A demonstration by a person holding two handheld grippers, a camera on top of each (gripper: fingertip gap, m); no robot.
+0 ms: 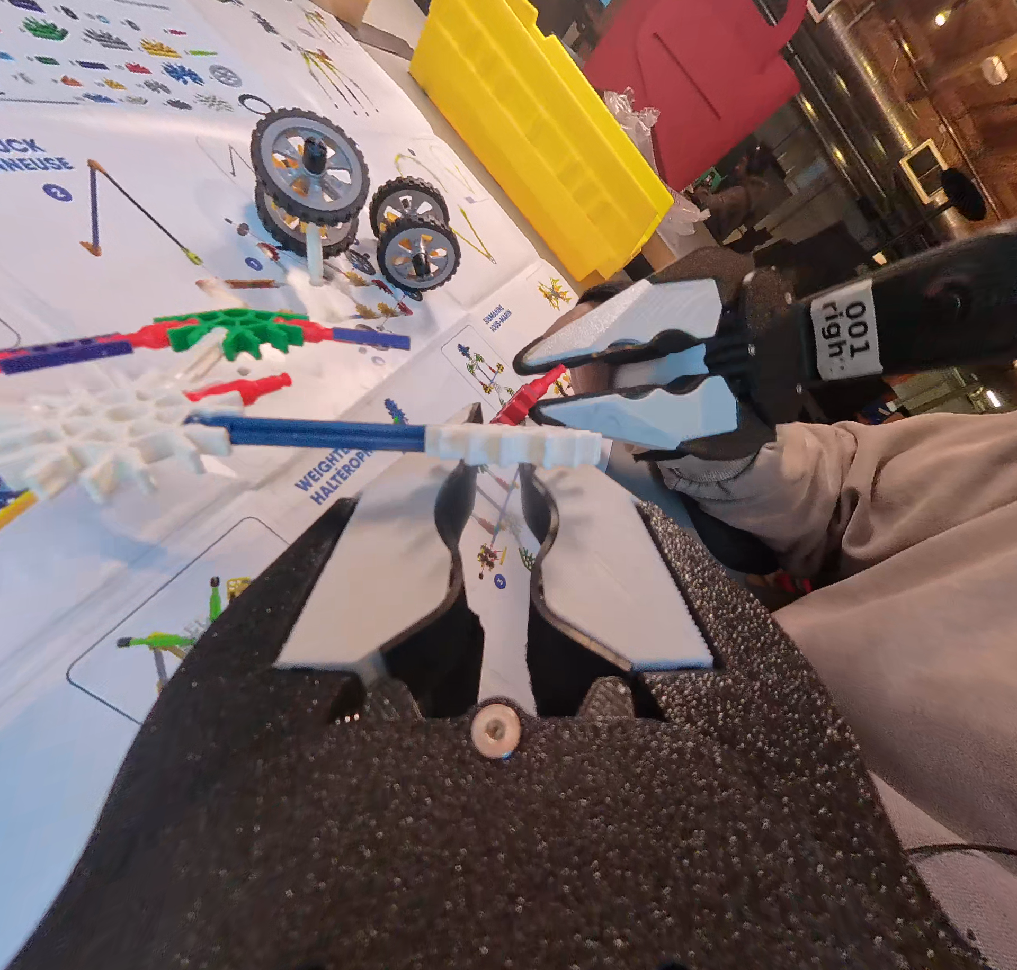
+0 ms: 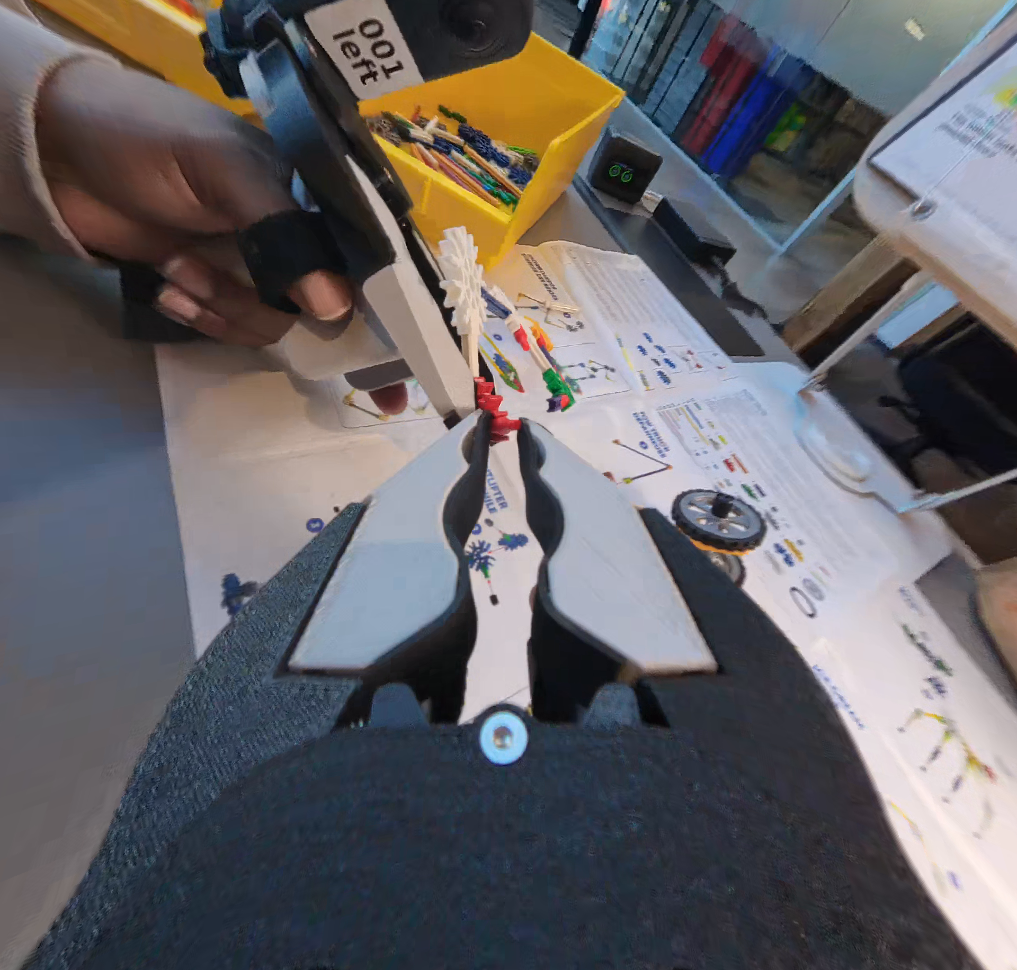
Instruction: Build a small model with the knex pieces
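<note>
Left gripper (image 1: 498, 457): your jaws are pinched on the white connector (image 1: 512, 444) at the near end of a blue rod (image 1: 324, 431), holding the whole assembly clear of the instruction sheet (image 1: 181, 531).
Right gripper (image 2: 502, 425): closed to a narrow gap on a small red connector (image 2: 495, 413); in the left wrist view the piece sits at your fingertips, just beside the white connector.
Assembly: the blue rod runs from the white connector to a white snowflake-shaped hub (image 1: 110, 437); a green hub (image 1: 239, 330) with red and blue rods lies beyond.
Handling: judged light, stiff plastic with smooth faces; a rod may twist in a pinch, and snap joints may pop apart under side load.
Hold: take the flat connector bodies, not the rods.
Surroundings: the wheels (image 1: 308, 173) stand well apart; the yellow bin (image 2: 528, 118) of parts is behind.
</note>
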